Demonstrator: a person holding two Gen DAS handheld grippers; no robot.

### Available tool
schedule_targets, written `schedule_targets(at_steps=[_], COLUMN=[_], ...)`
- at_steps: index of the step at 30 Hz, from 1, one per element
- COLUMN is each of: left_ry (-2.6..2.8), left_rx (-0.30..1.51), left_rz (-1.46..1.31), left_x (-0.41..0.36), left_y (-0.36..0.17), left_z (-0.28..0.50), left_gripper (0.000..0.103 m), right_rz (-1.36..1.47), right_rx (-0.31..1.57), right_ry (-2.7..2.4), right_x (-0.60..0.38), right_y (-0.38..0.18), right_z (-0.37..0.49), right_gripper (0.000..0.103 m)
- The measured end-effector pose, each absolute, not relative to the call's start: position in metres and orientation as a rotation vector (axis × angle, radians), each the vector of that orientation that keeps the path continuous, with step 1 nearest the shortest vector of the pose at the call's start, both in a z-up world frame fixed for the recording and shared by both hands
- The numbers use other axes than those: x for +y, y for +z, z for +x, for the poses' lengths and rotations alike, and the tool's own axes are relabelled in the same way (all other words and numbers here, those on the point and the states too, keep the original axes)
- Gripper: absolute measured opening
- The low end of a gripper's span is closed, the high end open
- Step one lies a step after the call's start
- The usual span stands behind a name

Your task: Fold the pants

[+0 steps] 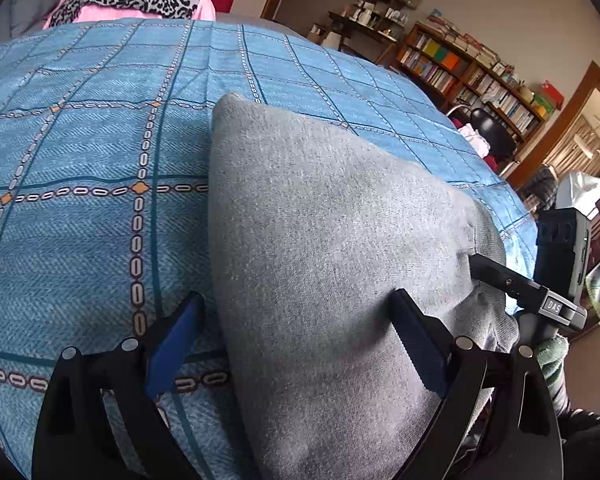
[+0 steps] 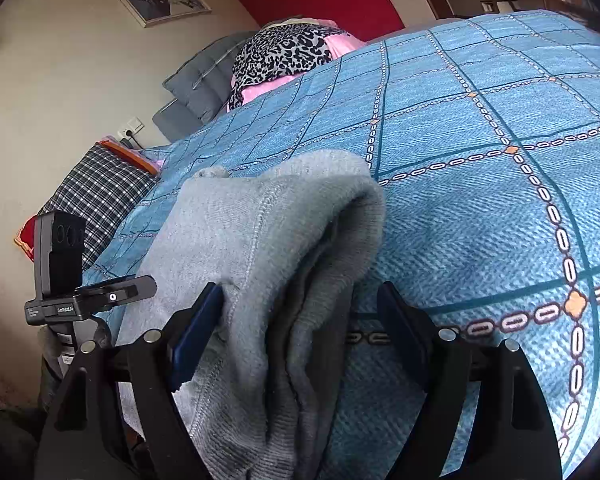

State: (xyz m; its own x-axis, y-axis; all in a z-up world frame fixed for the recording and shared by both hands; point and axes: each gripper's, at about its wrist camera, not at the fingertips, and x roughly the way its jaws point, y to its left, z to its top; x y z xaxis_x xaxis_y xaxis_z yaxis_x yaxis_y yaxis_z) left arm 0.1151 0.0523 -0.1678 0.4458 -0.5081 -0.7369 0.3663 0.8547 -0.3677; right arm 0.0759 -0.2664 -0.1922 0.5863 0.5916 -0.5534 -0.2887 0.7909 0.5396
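Grey pants lie folded in a thick wedge on the blue checked bedspread. In the left wrist view my left gripper stands open astride the pants' left edge. One blue pad is over the bedspread, and the other finger rests on the grey cloth. In the right wrist view the bunched end of the pants lies between the wide-apart fingers of my right gripper. It is open: the left pad brushes the fabric and the right pad stands clear of it.
A leopard-print cloth on pink fabric lies at the head of the bed beside a grey cushion. A checked pillow sits past the bed's left edge. A bookshelf and a black chair stand beyond the right edge.
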Motion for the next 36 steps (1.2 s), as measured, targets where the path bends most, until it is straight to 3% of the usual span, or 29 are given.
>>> schedule_targets(at_steps=[7,9,14,22,25,36], left_ry=[-0.648,-0.66,-0.681,-0.664,-0.68,-0.75], left_rx=[0.991,0.99,0.972,0.914,0.882,0.798], left_rz=[-0.204,-0.198,-0.196,-0.176,-0.175,-0.088], left_x=[0.05,0.047,0.044,0.05,0.049,-0.021], left_y=[-0.174,-0.173,-0.171,-0.15,-0.136,-0.097], left_z=[0.127,0.126,0.122,0.116,0.115,0.142], left_gripper=[0.094,0.093,0.074,0.04,0.032,0.03], right_rz=[0.354,0.347,0.37,0.373,0.367,0.377], right_rx=[0.819,0.818,0.809,0.749,0.709,0.575], right_ry=[0.622,0.634,0.656,0.667,0.662,0.559], right_x=[-0.249,-0.247,-0.249,-0.253,-0.258,-0.311], right_y=[-0.192,-0.193,-0.193,-0.174,-0.163,-0.128], right_z=[0.086,0.088,0.09,0.078,0.074,0.073], right_gripper=[0.079,0.074,0.054,0.045,0.044,0.044])
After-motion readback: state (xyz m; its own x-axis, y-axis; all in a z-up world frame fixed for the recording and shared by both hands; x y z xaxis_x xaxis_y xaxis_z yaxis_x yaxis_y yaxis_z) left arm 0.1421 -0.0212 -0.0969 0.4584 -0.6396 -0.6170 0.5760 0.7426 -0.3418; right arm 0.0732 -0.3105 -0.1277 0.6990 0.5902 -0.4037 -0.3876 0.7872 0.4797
